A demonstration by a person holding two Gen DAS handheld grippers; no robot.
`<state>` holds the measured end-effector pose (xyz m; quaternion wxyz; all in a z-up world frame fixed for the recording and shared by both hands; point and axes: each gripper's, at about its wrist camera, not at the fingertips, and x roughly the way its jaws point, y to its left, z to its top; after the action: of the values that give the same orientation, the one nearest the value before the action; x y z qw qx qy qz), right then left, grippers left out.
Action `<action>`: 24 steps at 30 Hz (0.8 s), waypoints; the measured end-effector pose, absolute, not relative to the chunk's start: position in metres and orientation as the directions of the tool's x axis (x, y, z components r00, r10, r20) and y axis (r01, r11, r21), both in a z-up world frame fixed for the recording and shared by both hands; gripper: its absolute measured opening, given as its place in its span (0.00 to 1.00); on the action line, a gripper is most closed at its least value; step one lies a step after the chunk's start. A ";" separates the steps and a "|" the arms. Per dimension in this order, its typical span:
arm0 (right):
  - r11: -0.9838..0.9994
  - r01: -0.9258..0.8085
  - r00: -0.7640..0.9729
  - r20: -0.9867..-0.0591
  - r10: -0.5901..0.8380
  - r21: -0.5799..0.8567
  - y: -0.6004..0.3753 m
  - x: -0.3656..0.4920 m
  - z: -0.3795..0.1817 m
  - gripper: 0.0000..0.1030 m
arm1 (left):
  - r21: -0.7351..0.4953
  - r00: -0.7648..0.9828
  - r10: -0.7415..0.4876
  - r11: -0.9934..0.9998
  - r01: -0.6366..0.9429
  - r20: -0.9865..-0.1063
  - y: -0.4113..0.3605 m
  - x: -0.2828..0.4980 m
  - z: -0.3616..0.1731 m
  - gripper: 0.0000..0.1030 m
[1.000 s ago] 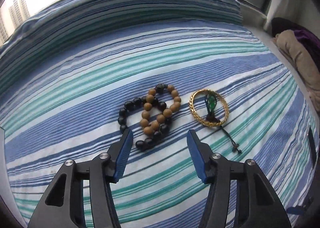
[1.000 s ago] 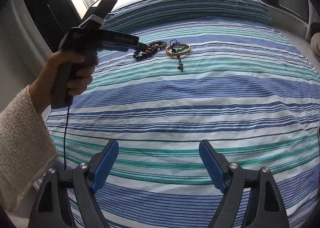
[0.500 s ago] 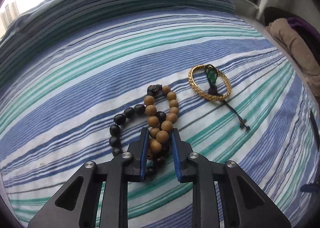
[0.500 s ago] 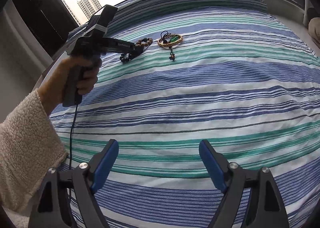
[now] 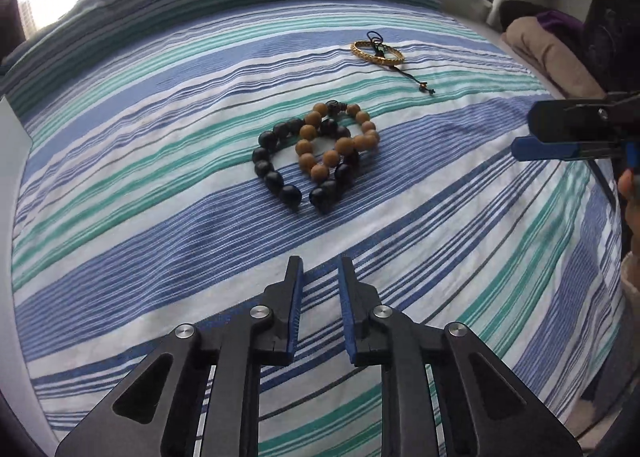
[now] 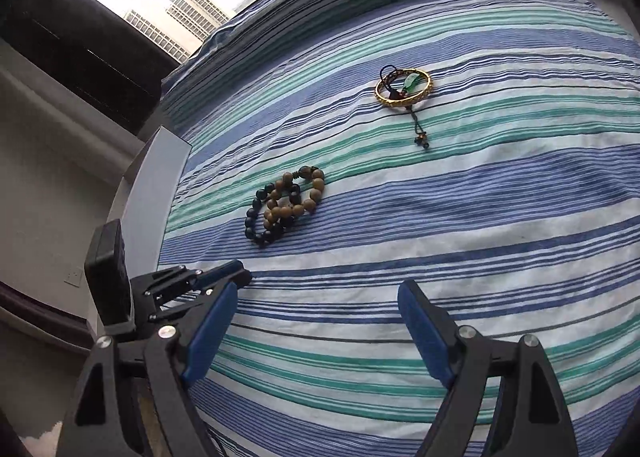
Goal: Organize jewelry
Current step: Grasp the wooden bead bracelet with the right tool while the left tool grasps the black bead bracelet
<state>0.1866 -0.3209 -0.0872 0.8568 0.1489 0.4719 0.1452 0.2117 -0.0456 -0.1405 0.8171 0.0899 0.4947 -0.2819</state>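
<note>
A black bead bracelet (image 5: 276, 177) and a wooden bead bracelet (image 5: 344, 145) lie overlapped on the striped bedspread (image 5: 160, 217). Farther back lies a gold bangle (image 5: 376, 53) with a green pendant (image 6: 411, 81) on a dark cord. My left gripper (image 5: 320, 261) hovers short of the beads, its jaws a narrow gap apart with nothing between them. It also shows at the lower left of the right wrist view (image 6: 240, 273). My right gripper (image 6: 320, 289) stands wide open and empty, nearer than both bead bracelets (image 6: 280, 213) and the gold bangle (image 6: 404, 91). It enters the left wrist view from the right (image 5: 520, 133).
Folded tan and purple clothes (image 5: 552, 49) lie beyond the bed's right side. A grey bed frame edge (image 6: 160, 185) runs along the left, with a wall and window behind. A person's hand (image 5: 630, 197) holds the right gripper at the frame's edge.
The left jaws narrowed around the beads, then the gripper drew back; the two bead bracelets now lie farther from the gold bangle. The right gripper swung to face the jewellery.
</note>
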 end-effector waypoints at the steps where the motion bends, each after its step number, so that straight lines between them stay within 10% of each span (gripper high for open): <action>1: 0.901 -0.095 0.494 -0.766 0.411 0.423 -0.315 0.200 -0.093 0.81 | -0.154 0.349 -0.386 0.828 0.539 -0.854 -0.045 0.212 -0.140 0.20; 6: 0.875 0.000 0.435 -0.788 0.435 0.483 -0.283 0.258 -0.125 0.60 | -0.203 0.377 -0.413 0.851 0.485 -0.829 -0.036 0.216 -0.130 0.26; 11: 0.916 0.058 0.485 -0.813 0.323 0.398 -0.259 0.292 -0.141 0.11 | -0.203 0.399 -0.399 0.869 0.451 -0.826 -0.025 0.216 -0.126 0.26; 17: 0.910 0.001 0.556 -0.756 0.344 0.415 -0.265 0.268 -0.111 0.11 | -0.195 0.399 -0.375 0.885 0.423 -0.837 -0.018 0.220 -0.128 0.31; 24: 0.962 -0.014 0.533 -0.813 0.237 0.271 -0.304 0.229 -0.093 0.12 | -0.165 0.378 -0.337 0.893 0.419 -0.862 -0.048 0.245 -0.132 0.65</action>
<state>0.2289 -0.3038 -0.0928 0.8676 0.1167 0.4780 0.0721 0.2449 -0.0481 -0.1316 0.8290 0.0403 0.5090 -0.2281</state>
